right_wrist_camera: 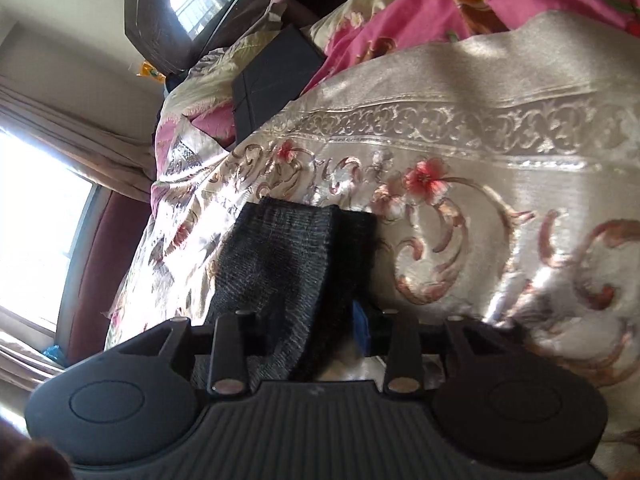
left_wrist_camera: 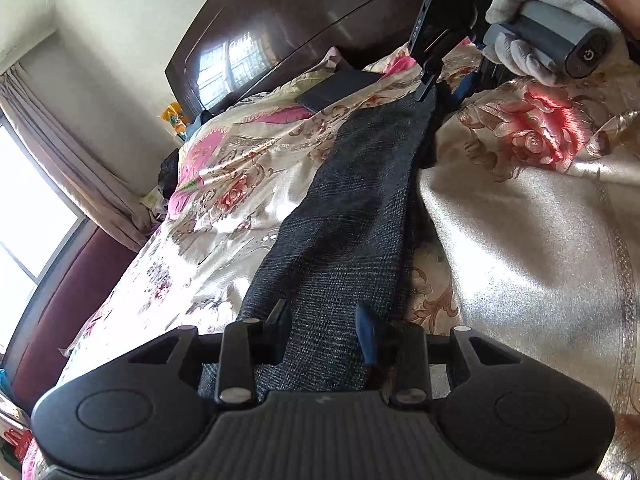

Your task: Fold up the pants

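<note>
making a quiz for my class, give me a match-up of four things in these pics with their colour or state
Things:
1. pants
2. headboard
3. right tongs
4. bedspread

Descriptions:
a. shiny cream with pink flowers
b. glossy dark brown
c. dark grey weave, stretched between both tongs
d. clamped on the far end of the pants

Pairs: 1-c, 2-b, 3-d, 4-a

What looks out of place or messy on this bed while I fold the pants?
Nothing looks spilled or damaged. The pants hang stretched between the left claw and right claw, folded lengthwise with one dark edge sticking out past the other. The bedspread is bunched beside them, and a dark flat box lies by the headboard.
</note>
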### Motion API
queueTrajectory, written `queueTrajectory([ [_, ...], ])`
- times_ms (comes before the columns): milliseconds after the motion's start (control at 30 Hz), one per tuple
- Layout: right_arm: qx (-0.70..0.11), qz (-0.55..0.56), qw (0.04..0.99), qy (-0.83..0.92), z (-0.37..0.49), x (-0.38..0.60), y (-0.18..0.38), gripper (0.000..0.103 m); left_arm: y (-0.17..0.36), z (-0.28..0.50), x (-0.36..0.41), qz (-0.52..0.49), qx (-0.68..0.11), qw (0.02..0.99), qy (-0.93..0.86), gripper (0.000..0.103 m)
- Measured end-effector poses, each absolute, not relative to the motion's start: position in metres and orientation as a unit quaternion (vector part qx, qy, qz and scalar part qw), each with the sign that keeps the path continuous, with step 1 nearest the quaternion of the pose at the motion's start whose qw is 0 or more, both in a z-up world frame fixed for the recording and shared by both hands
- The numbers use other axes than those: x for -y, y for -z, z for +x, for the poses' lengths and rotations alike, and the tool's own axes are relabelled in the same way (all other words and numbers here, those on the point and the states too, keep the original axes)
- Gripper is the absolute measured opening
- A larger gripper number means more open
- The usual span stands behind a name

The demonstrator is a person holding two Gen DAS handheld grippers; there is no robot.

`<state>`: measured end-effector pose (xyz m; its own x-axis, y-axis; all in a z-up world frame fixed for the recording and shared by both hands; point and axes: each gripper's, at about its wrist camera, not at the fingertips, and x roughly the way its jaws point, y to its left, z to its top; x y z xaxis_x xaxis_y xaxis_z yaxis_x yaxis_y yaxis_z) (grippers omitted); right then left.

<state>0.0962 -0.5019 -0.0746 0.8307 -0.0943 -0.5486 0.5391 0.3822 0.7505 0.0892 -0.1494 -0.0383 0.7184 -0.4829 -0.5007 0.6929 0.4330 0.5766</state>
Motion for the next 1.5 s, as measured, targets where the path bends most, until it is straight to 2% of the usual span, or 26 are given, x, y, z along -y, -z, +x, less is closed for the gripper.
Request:
queueTrajectory([
  [100, -0.206, 0.538, 0.798, 0.176, 0.12, 0.498, 0.081, 0.04, 0.031, 0.094, 0.145, 0.379, -0.141, 0.848, 0.341, 0.05],
  [167, -0.206, 0.52, 0.809, 0.181, 0.131, 0.493, 0.081, 0.025, 0.026, 0.099, 0.141, 0.364, -0.144, 0.858, 0.332, 0.051],
  [200, -0.209, 0.523, 0.805, 0.184, 0.133, 0.493, 0.083, 0.008, 0.025, 0.103, 0.139, 0.359, -0.147, 0.863, 0.325, 0.051],
  [300, -0.183, 0.573, 0.783, 0.158, 0.116, 0.507, 0.083, 0.007, 0.03, 0.116, 0.138, 0.341, -0.18, 0.866, 0.318, 0.051],
  [433, -0.161, 0.523, 0.818, 0.176, 0.085, 0.505, 0.062, 0.006, 0.039, 0.11, 0.143, 0.336, -0.193, 0.855, 0.344, 0.051],
  [533, -0.212, 0.521, 0.801, 0.206, 0.082, 0.509, 0.082, 0.005, 0.044, 0.108, 0.146, 0.335, -0.204, 0.851, 0.35, 0.052],
  [700, -0.199, 0.515, 0.81, 0.198, 0.083, 0.509, 0.072, 0.005, 0.029, 0.116, 0.109, 0.319, -0.219, 0.869, 0.307, 0.052],
  [867, -0.2, 0.512, 0.813, 0.193, 0.089, 0.506, 0.072, 0.008, 0.036, 0.128, 0.065, 0.31, -0.264, 0.879, 0.248, 0.053],
  [900, -0.204, 0.509, 0.812, 0.2, 0.091, 0.505, 0.073, 0.012, 0.034, 0.126, 0.066, 0.305, -0.262, 0.882, 0.246, 0.053],
  [967, -0.21, 0.497, 0.816, 0.209, 0.095, 0.503, 0.075, 0.013, 0.027, 0.12, 0.074, 0.289, -0.245, 0.889, 0.257, 0.053],
  [1067, -0.213, 0.509, 0.805, 0.216, 0.096, 0.506, 0.074, 0.008, 0.031, 0.117, 0.098, 0.278, -0.249, 0.881, 0.291, 0.054],
  [1200, -0.195, 0.461, 0.844, 0.192, 0.1, 0.491, 0.029, 0.007, 0.045, 0.105, 0.113, 0.319, -0.228, 0.872, 0.294, 0.051],
  [1300, -0.189, 0.401, 0.885, 0.144, 0.115, 0.456, -0.017, 0.007, 0.039, 0.109, 0.106, 0.283, -0.25, 0.874, 0.305, 0.051],
  [1500, -0.231, 0.227, 0.946, -0.01, 0.166, 0.304, -0.086, 0.007, 0.021, 0.104, 0.065, 0.214, -0.253, 0.9, 0.282, 0.052],
])
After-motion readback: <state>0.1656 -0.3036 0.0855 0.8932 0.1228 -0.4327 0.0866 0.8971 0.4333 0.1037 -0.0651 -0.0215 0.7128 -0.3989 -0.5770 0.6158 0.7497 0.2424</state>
